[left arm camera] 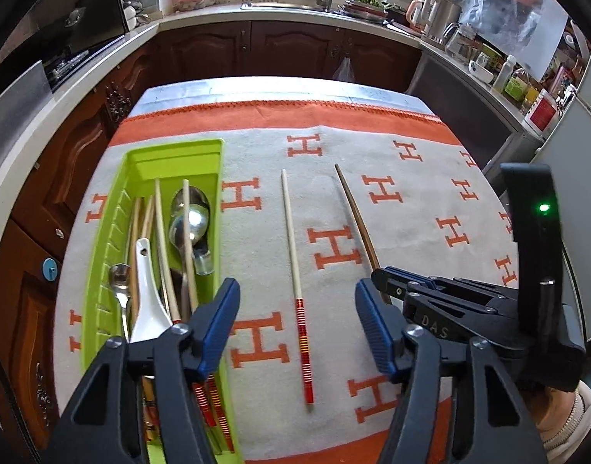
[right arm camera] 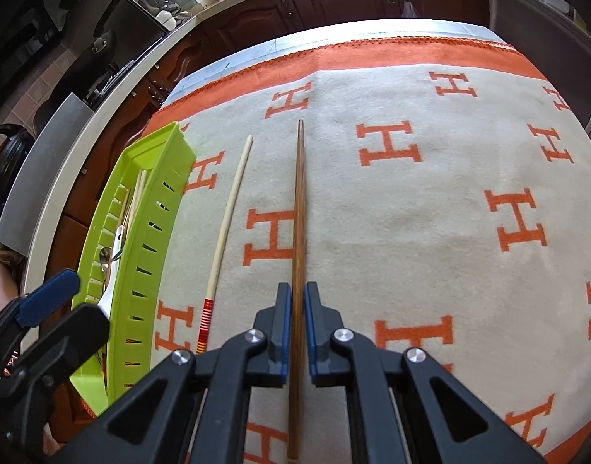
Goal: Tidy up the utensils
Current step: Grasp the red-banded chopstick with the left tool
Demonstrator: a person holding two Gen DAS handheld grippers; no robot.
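On the grey blanket with orange H letters (right arm camera: 431, 208), a dark brown wooden chopstick (right arm camera: 298, 208) is clamped between the blue pads of the right gripper (right arm camera: 298, 332), its tip pointing away along the cloth. Just beside it, to the left, a pale chopstick with a red-and-gold striped end (left arm camera: 295, 270) is laid flat. Further left, a lime-green plastic utensil tray (left arm camera: 113, 228) is filled with metal spoons (left arm camera: 191, 212), a white ceramic spoon (left arm camera: 146, 301) and more chopsticks. The left gripper (left arm camera: 297, 332) is held wide apart above the pale chopstick, grasping nothing.
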